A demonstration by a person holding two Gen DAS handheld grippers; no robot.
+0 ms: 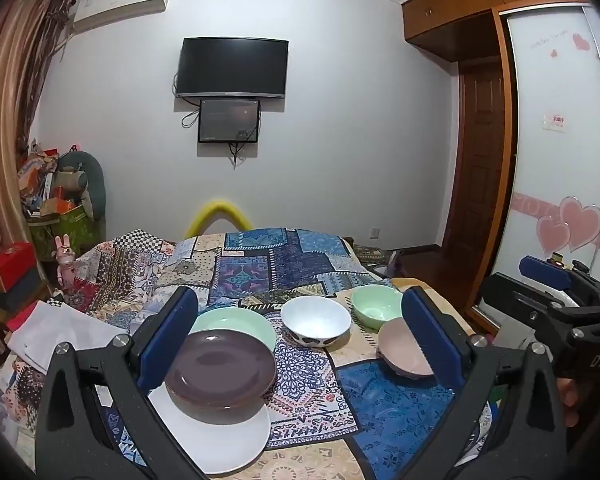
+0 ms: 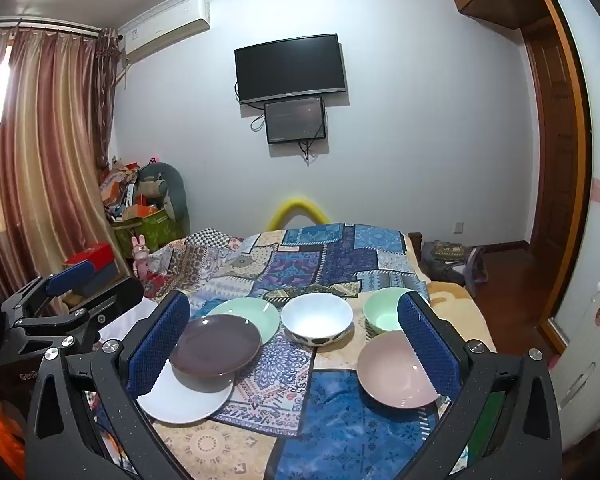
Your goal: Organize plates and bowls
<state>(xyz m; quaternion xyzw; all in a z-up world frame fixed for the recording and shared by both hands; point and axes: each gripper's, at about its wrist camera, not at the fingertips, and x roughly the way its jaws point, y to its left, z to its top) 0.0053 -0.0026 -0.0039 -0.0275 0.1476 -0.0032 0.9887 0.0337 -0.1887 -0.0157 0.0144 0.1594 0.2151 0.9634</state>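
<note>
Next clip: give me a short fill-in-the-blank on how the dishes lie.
1. The purple plate rests on the ____ plate.
2. The spotted bowl is ____ inside.
3. The number of green dishes is ____.
4. The left gripper and right gripper both hold ____.

Missing: white; white; two; nothing

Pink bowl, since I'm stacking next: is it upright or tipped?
Upright: the pink bowl sits open side up on the quilt, its inside showing empty.

Wall TV [image 1: 233,67], AC [image 1: 122,2], patchwork quilt [image 1: 260,264]
</note>
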